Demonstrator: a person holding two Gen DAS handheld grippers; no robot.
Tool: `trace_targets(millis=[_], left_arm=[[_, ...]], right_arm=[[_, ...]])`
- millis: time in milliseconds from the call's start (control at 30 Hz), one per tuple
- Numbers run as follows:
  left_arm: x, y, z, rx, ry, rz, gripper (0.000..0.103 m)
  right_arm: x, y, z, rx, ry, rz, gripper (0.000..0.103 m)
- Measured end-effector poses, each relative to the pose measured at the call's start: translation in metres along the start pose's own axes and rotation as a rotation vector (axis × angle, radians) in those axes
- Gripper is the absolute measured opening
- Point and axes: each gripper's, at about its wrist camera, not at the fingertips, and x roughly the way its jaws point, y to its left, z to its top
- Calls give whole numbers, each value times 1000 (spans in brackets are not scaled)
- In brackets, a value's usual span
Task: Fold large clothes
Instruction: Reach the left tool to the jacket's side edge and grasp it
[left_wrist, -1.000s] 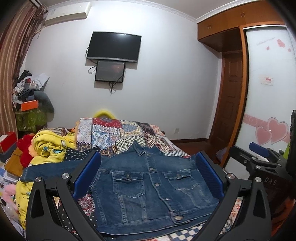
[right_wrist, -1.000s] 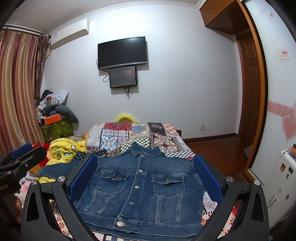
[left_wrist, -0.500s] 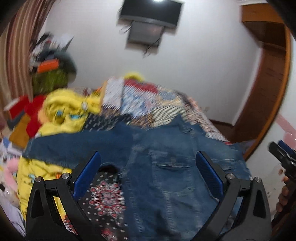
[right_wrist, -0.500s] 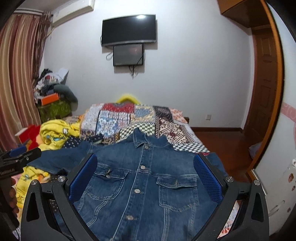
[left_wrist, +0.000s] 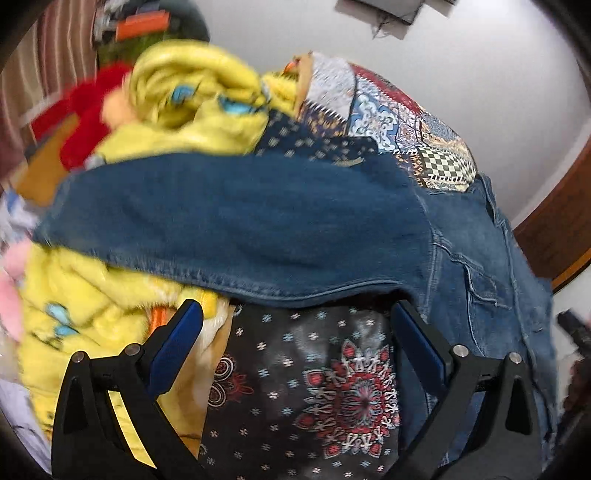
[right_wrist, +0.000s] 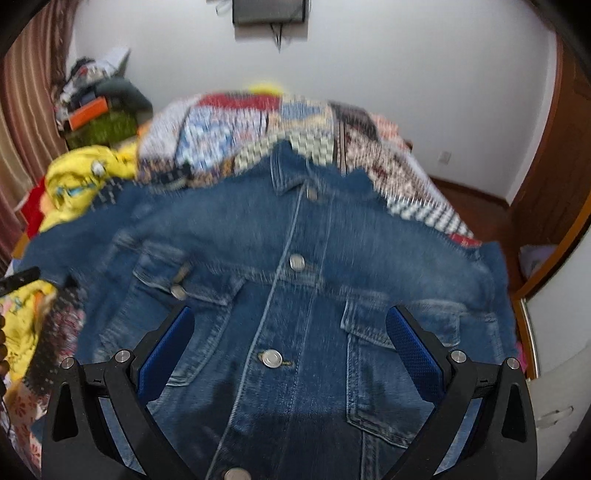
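A blue denim jacket (right_wrist: 295, 266) lies face up and buttoned on the bed, collar toward the far wall. Its left sleeve (left_wrist: 229, 221) stretches out to the left over a yellow blanket. My left gripper (left_wrist: 295, 325) is open and empty, close above the dark patterned bedspread just below that sleeve's lower edge. My right gripper (right_wrist: 288, 332) is open and empty, low over the jacket's chest between the two breast pockets. The jacket's hem is hidden below both views.
A yellow cartoon blanket (left_wrist: 192, 96) and a red plush thing (left_wrist: 85, 114) are piled left of the jacket. A patchwork quilt (right_wrist: 266, 125) covers the far bed. A cluttered shelf (right_wrist: 96, 107) stands by the curtain. A wooden door (right_wrist: 554, 177) is at right.
Both grippers have dropped and tilted down toward the bed. The left one has swung left to the outstretched sleeve; the right one has come in close over the jacket's front. Both stay open.
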Motion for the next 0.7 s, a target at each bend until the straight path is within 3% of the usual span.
trace_targets(millis=[67,233,300,500,567,700], left_arm=[[6,16,0,-58,28,-41,89],[25,49,5,-193,70,-112,87],[31,58,8,-239,72,-123,79],[49,84,24,-331,50,-75,69],[56,89,28,-349,75,-42,52],[43,81,31,-304,62,21,32]], right_arm=[[10,0,0,2,28,12,103],[15,3,1,-6,38,20,103],[16,3,1,-15,36,18,103],[16,6,4,-34,22,5,103],[15,7,6,-34,17,0,103],[7,9,7,-43,-6,-11,103]])
